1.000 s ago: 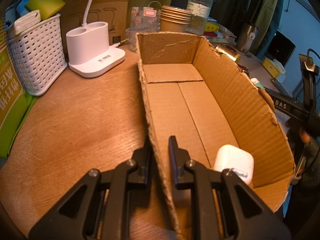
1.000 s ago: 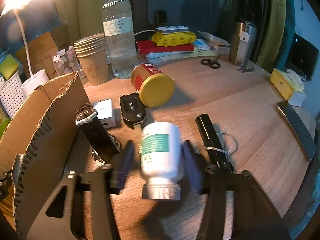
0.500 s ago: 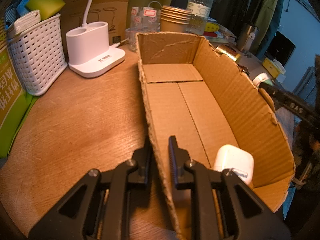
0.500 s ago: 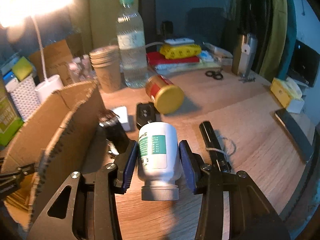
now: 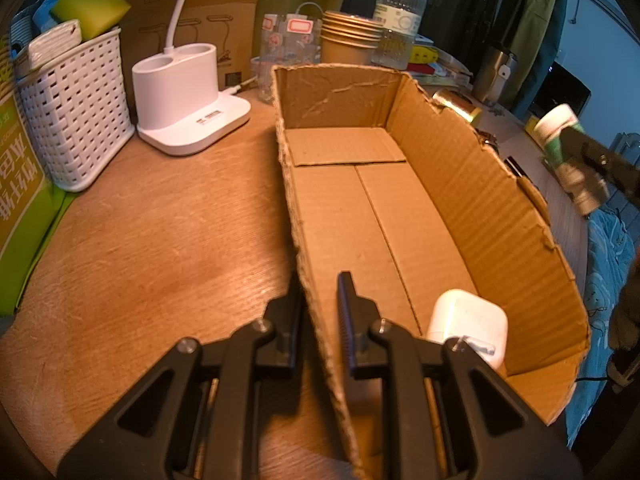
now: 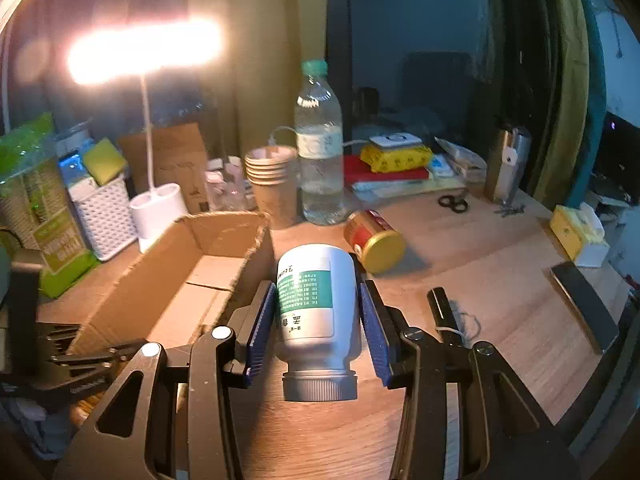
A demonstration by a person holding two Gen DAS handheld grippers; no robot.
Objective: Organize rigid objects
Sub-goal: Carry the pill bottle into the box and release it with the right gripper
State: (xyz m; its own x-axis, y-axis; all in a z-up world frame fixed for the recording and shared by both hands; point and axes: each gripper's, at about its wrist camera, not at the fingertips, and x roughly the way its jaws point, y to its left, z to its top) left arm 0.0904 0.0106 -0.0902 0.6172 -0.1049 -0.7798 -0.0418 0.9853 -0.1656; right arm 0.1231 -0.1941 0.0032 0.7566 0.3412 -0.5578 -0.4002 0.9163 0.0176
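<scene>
While the lamp glares at the upper left of the right wrist view, one white lattice basket [image 6: 105,222] stands at the table's far left edge with one yellow-green sponge [image 6: 103,159] on top, and just to its right sits one white lamp base [image 6: 159,212]. Next comes one open cardboard box [image 5: 472,184]; the left gripper [image 5: 320,312] is pinched together on the box's near left wall, one finger outside and one inside. Inside the box, in its near right corner, lies one small white case [image 5: 468,326]; the rest of the box floor is bare cardboard. Behind the box stand one stack of brown paper cups [image 6: 272,176], roughly five nested, and one clear water bottle [image 6: 319,148] with a green cap. To the right of the box, the right gripper [image 6: 318,312] is clamped on one white pill bottle [image 6: 316,300] with a green label, its grey cap pointing back toward the camera; the bottle is held above the wooden table [image 6: 500,272], just beside the box's right wall and outside it. Beyond it one red can [image 6: 374,240] with a gold lid lies on its side. Further right on the table are one black cylindrical stick [image 6: 442,308] with a cord, one pair of small black scissors [image 6: 454,202], one dark flat slab [image 6: 584,304], and one yellow tissue pack [image 6: 576,232].
</scene>
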